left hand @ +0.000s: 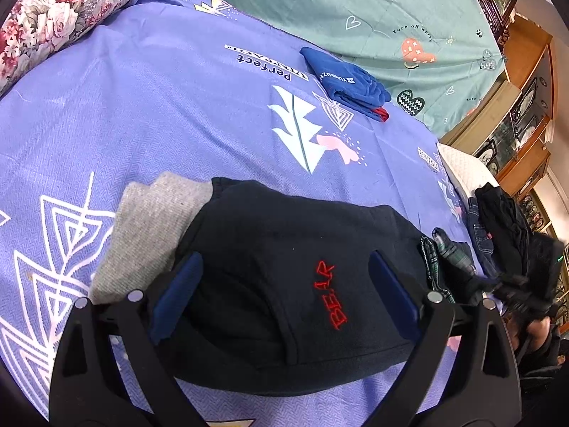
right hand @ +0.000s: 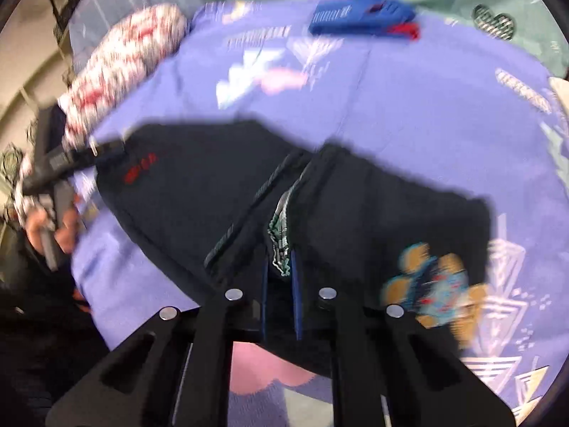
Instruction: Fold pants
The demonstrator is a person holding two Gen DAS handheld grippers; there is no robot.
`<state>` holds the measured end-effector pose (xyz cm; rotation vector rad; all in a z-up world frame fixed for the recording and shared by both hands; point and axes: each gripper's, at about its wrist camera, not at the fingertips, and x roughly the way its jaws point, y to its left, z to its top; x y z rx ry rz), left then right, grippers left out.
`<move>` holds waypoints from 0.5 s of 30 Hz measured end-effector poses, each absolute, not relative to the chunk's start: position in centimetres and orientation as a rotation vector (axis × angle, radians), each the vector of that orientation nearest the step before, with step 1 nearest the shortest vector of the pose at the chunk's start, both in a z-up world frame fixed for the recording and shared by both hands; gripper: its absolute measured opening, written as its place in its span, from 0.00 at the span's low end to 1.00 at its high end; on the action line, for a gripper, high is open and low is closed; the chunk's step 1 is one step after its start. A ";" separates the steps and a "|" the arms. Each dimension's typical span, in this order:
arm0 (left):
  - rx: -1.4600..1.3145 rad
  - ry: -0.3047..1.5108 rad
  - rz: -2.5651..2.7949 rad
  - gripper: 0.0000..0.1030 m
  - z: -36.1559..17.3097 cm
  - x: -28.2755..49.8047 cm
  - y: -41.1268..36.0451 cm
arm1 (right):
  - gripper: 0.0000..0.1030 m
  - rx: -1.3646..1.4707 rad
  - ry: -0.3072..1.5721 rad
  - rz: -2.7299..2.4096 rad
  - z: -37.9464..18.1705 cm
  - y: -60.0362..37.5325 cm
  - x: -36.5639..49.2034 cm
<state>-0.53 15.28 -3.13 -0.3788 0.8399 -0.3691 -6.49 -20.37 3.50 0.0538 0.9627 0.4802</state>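
Black pants point(left hand: 270, 235) with red "BEAR" stitching lie on the purple bedspread point(left hand: 142, 106), and their grey lining point(left hand: 153, 220) shows at the left. My left gripper point(left hand: 286, 284) hovers open over them, a blue pad on each side of the lettering. In the blurred right wrist view, my right gripper point(right hand: 281, 274) is shut on the pants point(right hand: 373, 206) at the green plaid waistband point(right hand: 281, 227). A colourful cartoon print point(right hand: 434, 284) shows on the cloth to its right. The left gripper point(right hand: 71, 167), held in a hand point(right hand: 53, 227), appears at that view's left edge.
A folded blue garment point(left hand: 348, 82) lies farther back on the bedspread, beside a green sheet point(left hand: 355, 0). A floral pillow point(left hand: 60, 10) sits at the far left. Dark clothes and jeans point(left hand: 498, 220) are piled at the bed's right edge, with a wooden cabinet point(left hand: 526, 106) beyond.
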 end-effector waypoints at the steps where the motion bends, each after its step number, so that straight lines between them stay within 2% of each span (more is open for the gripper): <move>1: -0.381 0.840 -0.370 0.93 -3.1 -0.5 15.3 | 0.11 0.063 0.945 0.486 4.3 -20.7 -6.7; 5: -0.386 0.839 -0.373 0.93 -3.1 -0.6 15.4 | 0.11 0.035 0.924 0.556 5.9 -18.4 -6.4; 10: -0.387 0.836 -0.371 0.93 -3.0 -0.7 15.3 | 0.11 -0.034 1.073 0.551 0.3 -15.2 -5.8; 12: -0.391 0.835 -0.373 0.93 -3.0 -0.7 15.4 | 0.12 -0.038 1.060 0.547 -0.2 -15.1 -6.1; 13: -0.393 0.834 -0.374 0.93 -3.0 -0.6 15.4 | 0.13 -0.043 1.052 0.547 0.0 -15.1 -6.1; 15: -0.395 0.837 -0.375 0.93 -3.1 -0.6 15.4 | 0.24 -0.073 1.039 0.551 0.4 -14.9 -6.5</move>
